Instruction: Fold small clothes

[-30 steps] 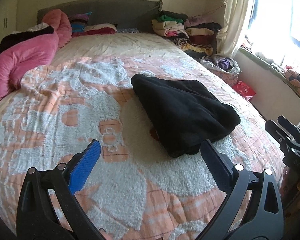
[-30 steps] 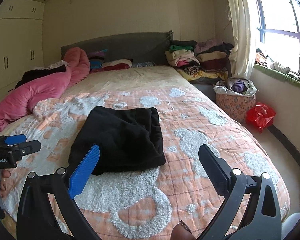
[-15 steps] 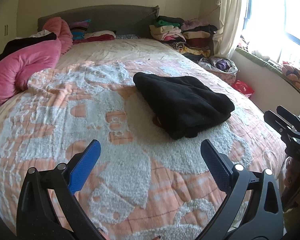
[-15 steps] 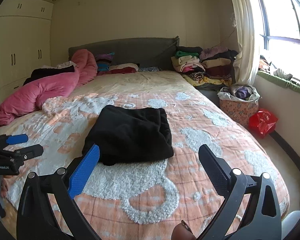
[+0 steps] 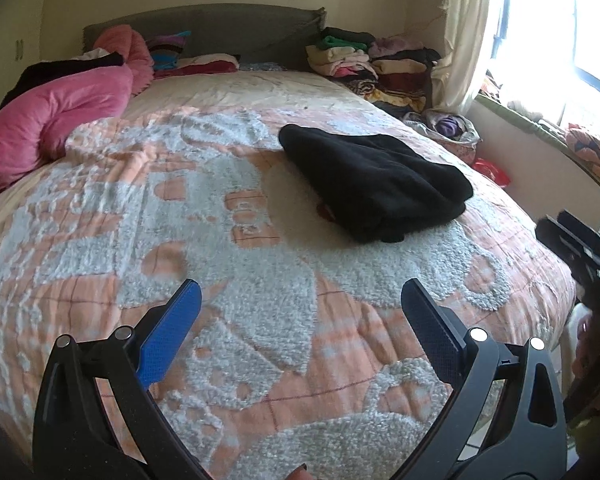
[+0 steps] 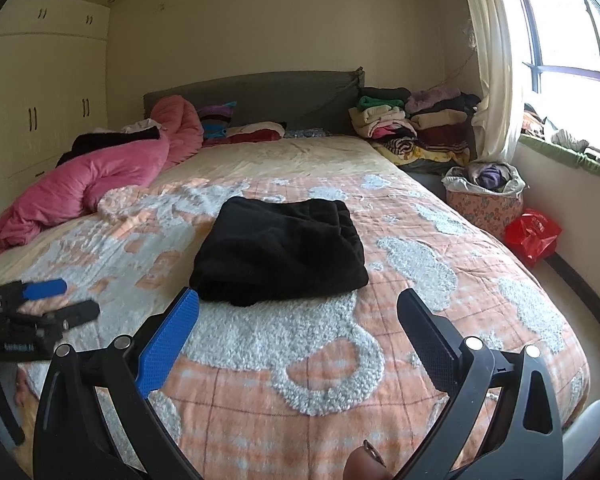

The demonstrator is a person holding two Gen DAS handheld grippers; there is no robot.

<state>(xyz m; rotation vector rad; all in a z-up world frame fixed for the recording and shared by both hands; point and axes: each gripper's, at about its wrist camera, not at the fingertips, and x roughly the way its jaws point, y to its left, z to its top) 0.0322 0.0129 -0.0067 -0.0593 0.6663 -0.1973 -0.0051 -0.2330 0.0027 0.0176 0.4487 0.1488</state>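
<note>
A black fleece garment [image 5: 374, 184] lies folded into a thick bundle on the bed's orange and white quilt [image 5: 204, 248]. It also shows in the right wrist view [image 6: 280, 250]. My left gripper [image 5: 300, 292] is open and empty, held above the quilt near the bed's foot, well short of the garment. My right gripper [image 6: 298, 300] is open and empty, just in front of the garment's near edge. The left gripper also shows in the right wrist view [image 6: 60, 300], and the right gripper shows at the right edge of the left wrist view [image 5: 572, 236].
A pink duvet [image 6: 88, 188] lies bunched at the bed's left. Stacks of folded clothes [image 6: 412, 124] sit by the headboard at the right. A laundry basket [image 6: 484, 196] and a red bag [image 6: 532, 234] stand on the floor by the window wall.
Both grippers have pulled back and risen away from the garment, still open. The garment has not moved.
</note>
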